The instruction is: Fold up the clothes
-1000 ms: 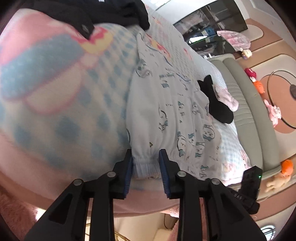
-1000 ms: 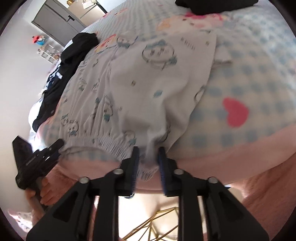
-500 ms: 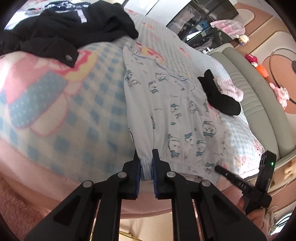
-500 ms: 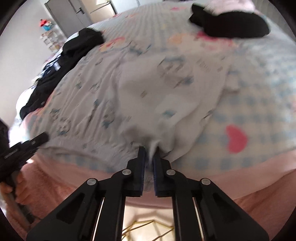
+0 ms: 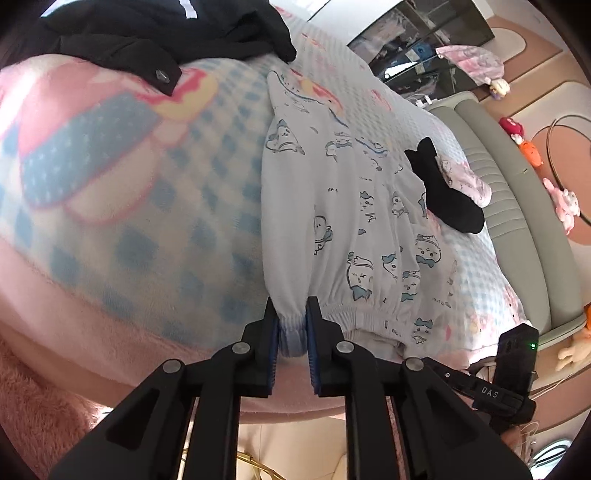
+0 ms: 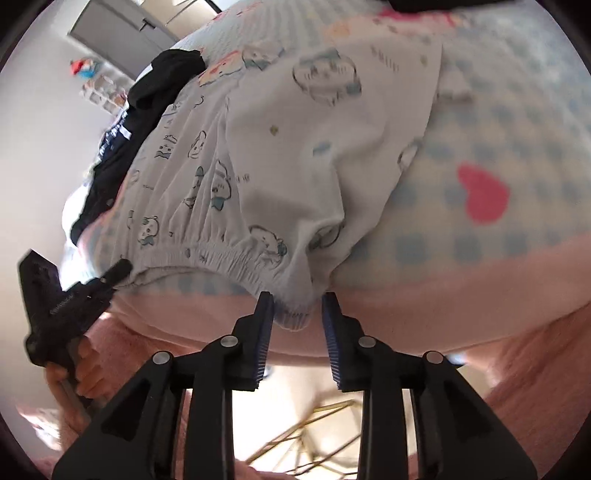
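Note:
Pale pyjama pants (image 5: pixel 332 192) printed with small cartoon animals lie flat on the bed, waistband toward me. My left gripper (image 5: pixel 291 310) pinches the waistband's left corner; bunched elastic fills the narrow gap between its pads, and the jaws are opening slightly. In the right wrist view the same pants (image 6: pixel 295 147) hang over the bed's edge. My right gripper (image 6: pixel 297 306) sits at the waistband's right corner with its jaws opening; the fabric tip lies between them and a gap shows beside the right pad.
A blue-checked blanket (image 5: pixel 129 221) with a pink border covers the bed. A black jacket (image 5: pixel 166 33) lies at the far side. A black sock and a pink item (image 5: pixel 443 195) rest beside the pants. A grey bed frame (image 5: pixel 517 206) runs along the right.
Both grippers closed on the waistband corners half a second ago. The left jaws have since eased only a little, still on the cloth; the right jaws have spread wide off it.

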